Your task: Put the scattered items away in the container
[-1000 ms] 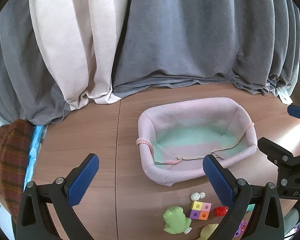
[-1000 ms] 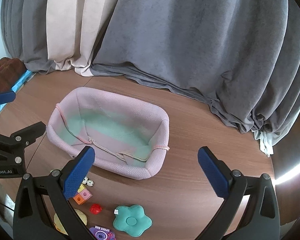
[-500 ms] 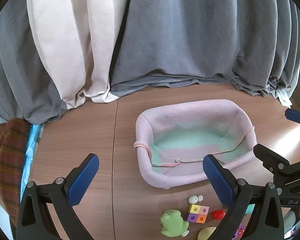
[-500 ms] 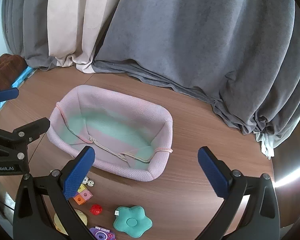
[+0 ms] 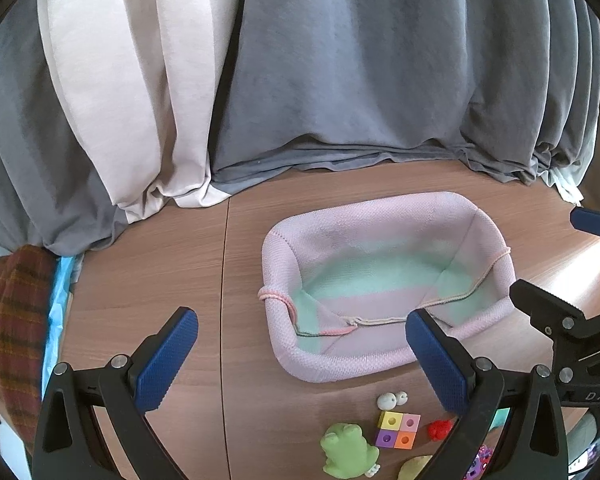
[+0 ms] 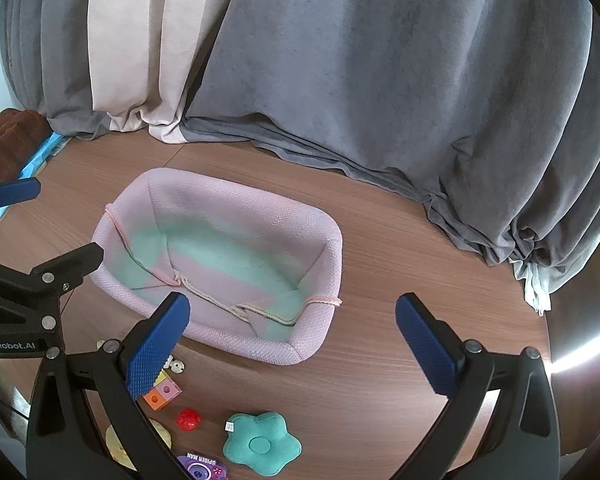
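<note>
Blue ribbed pads line both tools, and both stand spread wide with nothing between them: the left gripper [image 5: 300,354] hangs over bare wood just in front of the basket, and the right gripper [image 6: 294,338] frames the basket's near right corner from above.

Below and nearer than the left gripper's fingers lie the small toys. The green frog [image 5: 350,454] looks like soft rubber or vinyl, light and squashy, best pinched across its body. Beside it sits the four-coloured block [image 5: 398,430], hard plastic with flat sides that should grip squarely. The two white pebble-like pieces [image 5: 392,400] and the red piece [image 5: 440,429] are small and could slip or roll from a wide pinch.

Under the right gripper lies the teal flower cushion [image 6: 262,444], plush and light; a grip across one petal or the middle should hold. A purple printed toy [image 6: 202,468] and a yellow item [image 6: 118,442] sit at the frame's bottom edge, partly hidden by the finger.

Beyond all of them stands the pink and mint knitted basket [image 5: 340,364], soft-walled and empty, on the wooden table [image 5: 160,272]. Grey and cream curtains [image 5: 340,80] hang behind.
</note>
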Demonstrator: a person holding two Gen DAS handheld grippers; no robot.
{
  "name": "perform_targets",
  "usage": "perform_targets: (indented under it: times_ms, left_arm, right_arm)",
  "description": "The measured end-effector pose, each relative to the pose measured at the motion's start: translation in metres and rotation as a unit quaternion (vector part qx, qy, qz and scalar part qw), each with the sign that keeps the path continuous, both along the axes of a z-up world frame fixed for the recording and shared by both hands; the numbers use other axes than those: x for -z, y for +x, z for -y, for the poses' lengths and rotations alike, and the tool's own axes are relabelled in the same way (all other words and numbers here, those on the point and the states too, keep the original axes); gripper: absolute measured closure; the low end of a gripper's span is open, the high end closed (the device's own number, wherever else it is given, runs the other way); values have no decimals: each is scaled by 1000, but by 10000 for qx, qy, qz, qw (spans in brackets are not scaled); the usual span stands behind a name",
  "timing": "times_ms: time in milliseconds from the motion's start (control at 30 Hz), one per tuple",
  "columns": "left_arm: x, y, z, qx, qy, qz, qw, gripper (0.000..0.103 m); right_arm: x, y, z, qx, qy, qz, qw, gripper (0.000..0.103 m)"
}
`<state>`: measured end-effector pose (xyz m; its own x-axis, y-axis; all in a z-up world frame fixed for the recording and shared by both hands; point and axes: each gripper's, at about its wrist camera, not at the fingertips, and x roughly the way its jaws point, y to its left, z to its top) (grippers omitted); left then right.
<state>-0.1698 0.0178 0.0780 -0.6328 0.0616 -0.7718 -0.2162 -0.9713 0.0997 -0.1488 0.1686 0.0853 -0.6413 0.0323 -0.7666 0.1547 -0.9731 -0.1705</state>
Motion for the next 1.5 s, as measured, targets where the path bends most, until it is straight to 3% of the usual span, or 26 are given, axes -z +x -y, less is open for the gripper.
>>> perform_targets:
  times_ms: [1500]
  left_arm:
    - [24,29,-11,310,-145,93,9994,0]
  right_arm:
    - [18,24,-12,162,-257,170,9994,1]
